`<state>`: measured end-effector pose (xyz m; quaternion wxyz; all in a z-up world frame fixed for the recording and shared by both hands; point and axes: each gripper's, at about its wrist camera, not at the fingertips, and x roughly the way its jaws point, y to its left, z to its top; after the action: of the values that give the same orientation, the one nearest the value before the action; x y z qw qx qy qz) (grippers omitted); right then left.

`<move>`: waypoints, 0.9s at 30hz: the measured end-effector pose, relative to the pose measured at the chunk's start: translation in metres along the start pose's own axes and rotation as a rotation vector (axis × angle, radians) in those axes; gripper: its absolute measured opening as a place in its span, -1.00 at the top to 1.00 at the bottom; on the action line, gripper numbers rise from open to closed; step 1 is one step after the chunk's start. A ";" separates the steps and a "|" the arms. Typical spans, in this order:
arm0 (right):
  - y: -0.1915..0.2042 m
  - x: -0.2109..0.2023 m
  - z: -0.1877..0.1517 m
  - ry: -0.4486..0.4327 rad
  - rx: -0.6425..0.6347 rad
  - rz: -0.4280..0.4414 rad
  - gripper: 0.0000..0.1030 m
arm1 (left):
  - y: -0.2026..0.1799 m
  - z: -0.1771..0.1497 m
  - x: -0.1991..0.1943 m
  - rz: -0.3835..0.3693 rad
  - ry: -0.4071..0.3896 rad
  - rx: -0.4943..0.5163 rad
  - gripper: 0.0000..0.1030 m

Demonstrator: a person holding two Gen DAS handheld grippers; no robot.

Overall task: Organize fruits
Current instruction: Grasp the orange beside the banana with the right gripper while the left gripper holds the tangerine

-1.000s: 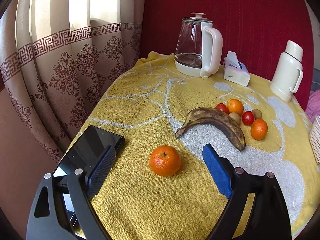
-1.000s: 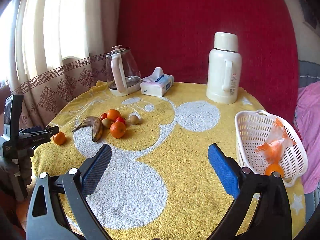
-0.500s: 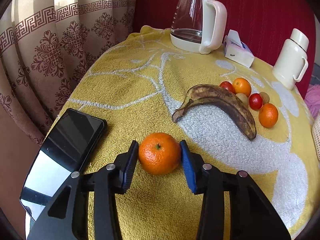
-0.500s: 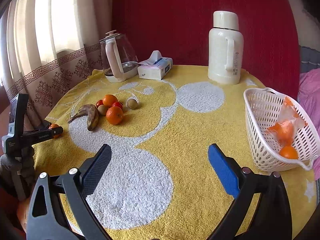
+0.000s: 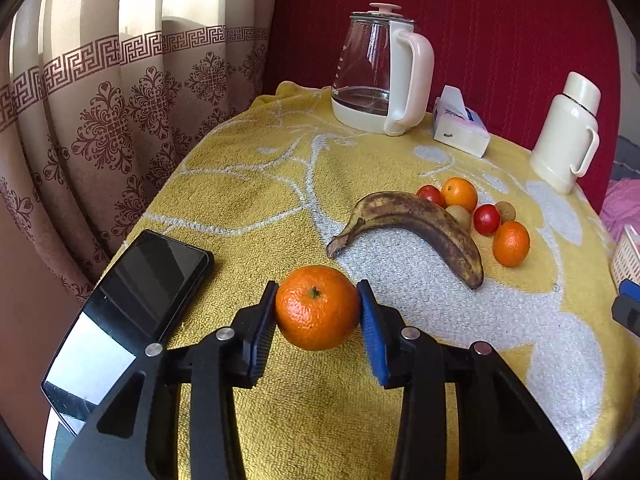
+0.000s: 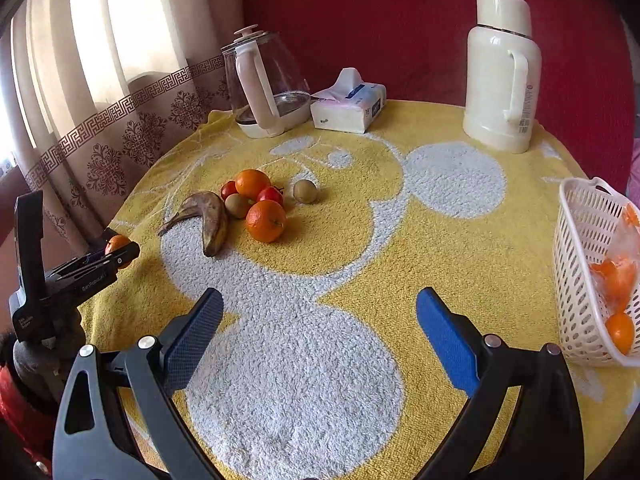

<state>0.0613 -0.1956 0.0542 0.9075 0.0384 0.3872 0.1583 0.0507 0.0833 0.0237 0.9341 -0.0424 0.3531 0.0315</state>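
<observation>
We clamp the left gripper [image 5: 318,312] on a tangerine [image 5: 317,307] at six o'clock of the yellow towel [image 5: 248,200]; the right gripper [image 6: 320,328] hangs spread, holding nothing. We judge a level carry toward the white basket [image 6: 580,248] at three o'clock, squeezing lightly, best.

Phone [image 5: 132,304] lay at nine o'clock of held tangerine [image 5: 318,307], banana [image 5: 416,226] at one o'clock, kettle [image 5: 380,70] beyond at twelve, basket [image 6: 592,272] at three o'clock on the table.
</observation>
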 end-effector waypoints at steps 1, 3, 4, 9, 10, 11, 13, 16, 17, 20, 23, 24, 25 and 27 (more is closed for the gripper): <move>0.003 0.006 0.005 0.006 0.001 0.007 -0.91 | 0.000 0.000 -0.002 -0.002 -0.007 -0.002 0.23; 0.010 0.019 0.014 0.016 -0.007 0.025 -0.84 | 0.000 0.000 -0.004 -0.010 -0.010 -0.009 0.23; 0.014 0.026 0.018 0.025 -0.012 0.038 -0.75 | 0.000 -0.001 -0.004 -0.016 -0.008 -0.010 0.23; 0.024 0.066 0.037 0.090 0.008 0.079 -0.27 | 0.001 -0.002 -0.004 -0.039 -0.006 -0.018 0.23; 0.025 0.073 0.039 0.099 0.012 0.080 -0.23 | 0.002 -0.002 -0.004 -0.042 -0.005 -0.021 0.23; 0.026 0.079 0.041 0.106 0.015 0.082 -0.19 | 0.002 -0.002 -0.003 -0.043 -0.001 -0.024 0.23; 0.029 0.090 0.046 0.115 0.015 0.082 -0.14 | 0.003 -0.003 -0.002 -0.047 0.003 -0.029 0.23; 0.032 0.102 0.051 0.127 0.011 0.084 -0.06 | 0.003 -0.003 -0.002 -0.052 0.005 -0.030 0.23; 0.033 0.106 0.052 0.131 0.009 0.083 -0.05 | 0.003 -0.003 -0.002 -0.053 0.006 -0.029 0.23; 0.034 0.116 0.053 0.144 0.010 0.082 -0.02 | 0.003 -0.003 -0.002 -0.053 0.007 -0.031 0.23; 0.034 0.122 0.052 0.147 0.011 0.080 0.06 | 0.003 -0.003 -0.001 -0.056 0.010 -0.032 0.23; 0.034 0.122 0.053 0.143 0.009 0.078 0.07 | 0.003 -0.003 -0.001 -0.056 0.011 -0.032 0.23; 0.034 0.122 0.052 0.140 0.007 0.075 0.09 | 0.002 -0.003 -0.001 -0.058 0.012 -0.031 0.22; 0.034 0.122 0.052 0.136 0.002 0.068 0.17 | 0.003 -0.003 0.000 -0.060 0.017 -0.031 0.22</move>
<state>0.1691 -0.1216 0.0129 0.8732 0.0416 0.4464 0.1908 0.0485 0.0858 0.0208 0.9309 -0.0677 0.3589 0.0088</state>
